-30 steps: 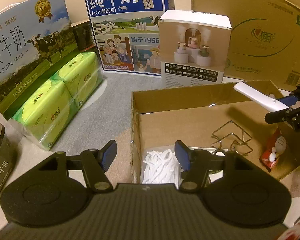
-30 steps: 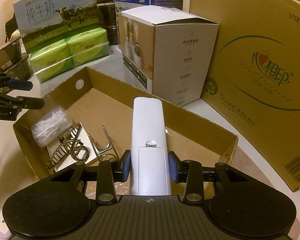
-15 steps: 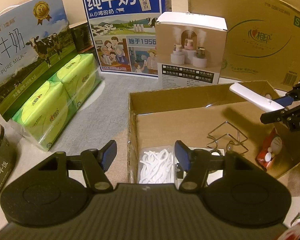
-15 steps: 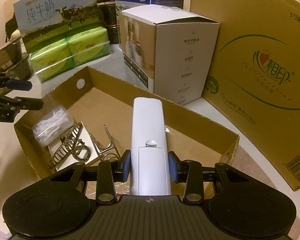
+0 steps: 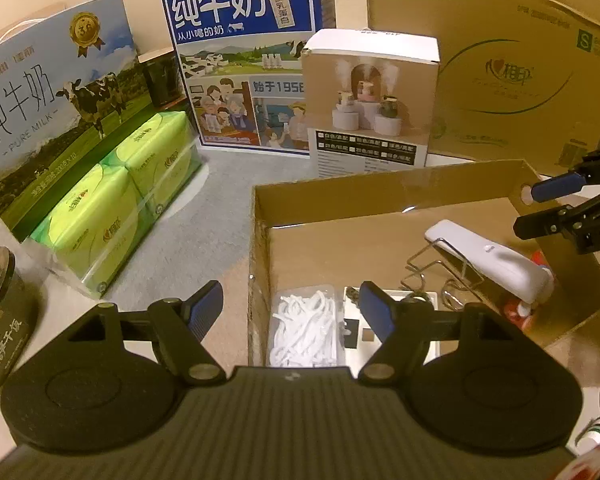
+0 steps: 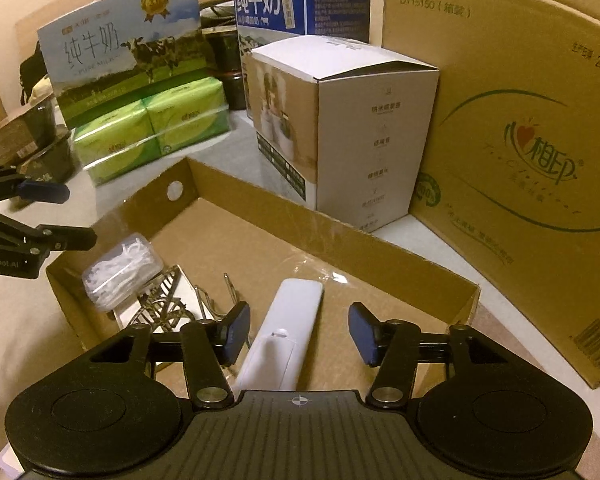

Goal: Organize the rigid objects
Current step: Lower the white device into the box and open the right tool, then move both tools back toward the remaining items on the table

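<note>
Looking down along the left gripper, its view showed the jaws spread apart, having just been opening, with nothing between them; the blue pads straddled the near left wall of the open cardboard box. Beneath them a clear case of white floss picks lay in the box's near corner, beside a wire rack. Farther right the white remote rested tilted inside the box, its far end propped on the wire rack. At the right edge the right gripper reached in over the box wall, clear of the remote. From the right wrist view, the right gripper pointed steeply down into the box, its jaws having just been opening; the pads stood off both sides of the remote, which lay between them without contact, on the cardboard floor. The left gripper hung at the left edge above the floss picks.
</note>
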{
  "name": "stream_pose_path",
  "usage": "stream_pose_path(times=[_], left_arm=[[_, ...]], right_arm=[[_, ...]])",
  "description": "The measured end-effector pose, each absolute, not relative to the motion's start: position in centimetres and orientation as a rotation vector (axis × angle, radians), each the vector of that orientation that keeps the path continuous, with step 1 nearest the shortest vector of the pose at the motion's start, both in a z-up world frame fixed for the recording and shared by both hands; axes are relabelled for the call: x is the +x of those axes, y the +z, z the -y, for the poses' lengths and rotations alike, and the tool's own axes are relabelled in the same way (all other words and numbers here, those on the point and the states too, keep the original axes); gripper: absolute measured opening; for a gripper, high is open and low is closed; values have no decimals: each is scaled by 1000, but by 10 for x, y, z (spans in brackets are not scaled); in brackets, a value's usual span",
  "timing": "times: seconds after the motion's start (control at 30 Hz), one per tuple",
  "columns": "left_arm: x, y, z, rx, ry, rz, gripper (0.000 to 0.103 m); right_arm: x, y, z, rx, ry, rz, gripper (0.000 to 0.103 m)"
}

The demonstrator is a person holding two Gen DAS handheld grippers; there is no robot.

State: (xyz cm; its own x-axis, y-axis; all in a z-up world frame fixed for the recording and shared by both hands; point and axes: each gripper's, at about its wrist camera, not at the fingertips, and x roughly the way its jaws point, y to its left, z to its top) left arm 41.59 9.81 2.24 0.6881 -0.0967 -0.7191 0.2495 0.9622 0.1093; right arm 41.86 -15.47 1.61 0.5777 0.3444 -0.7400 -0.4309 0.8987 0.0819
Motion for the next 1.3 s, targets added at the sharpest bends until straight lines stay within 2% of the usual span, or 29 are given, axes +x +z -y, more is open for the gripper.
stream_pose_path(times=[0.37,0.83,1.3], left_arm=[[372,45,-92,162,-202,-785,72],[286,73,-72,102,-179,-740,74],[196,75,-52,67,-125,-685,78]], right_arm=[[385,41,167,-66,429,-832,58],[298,76,173,6,427,-796,65],[221,67,186,38,411,-791,69]])
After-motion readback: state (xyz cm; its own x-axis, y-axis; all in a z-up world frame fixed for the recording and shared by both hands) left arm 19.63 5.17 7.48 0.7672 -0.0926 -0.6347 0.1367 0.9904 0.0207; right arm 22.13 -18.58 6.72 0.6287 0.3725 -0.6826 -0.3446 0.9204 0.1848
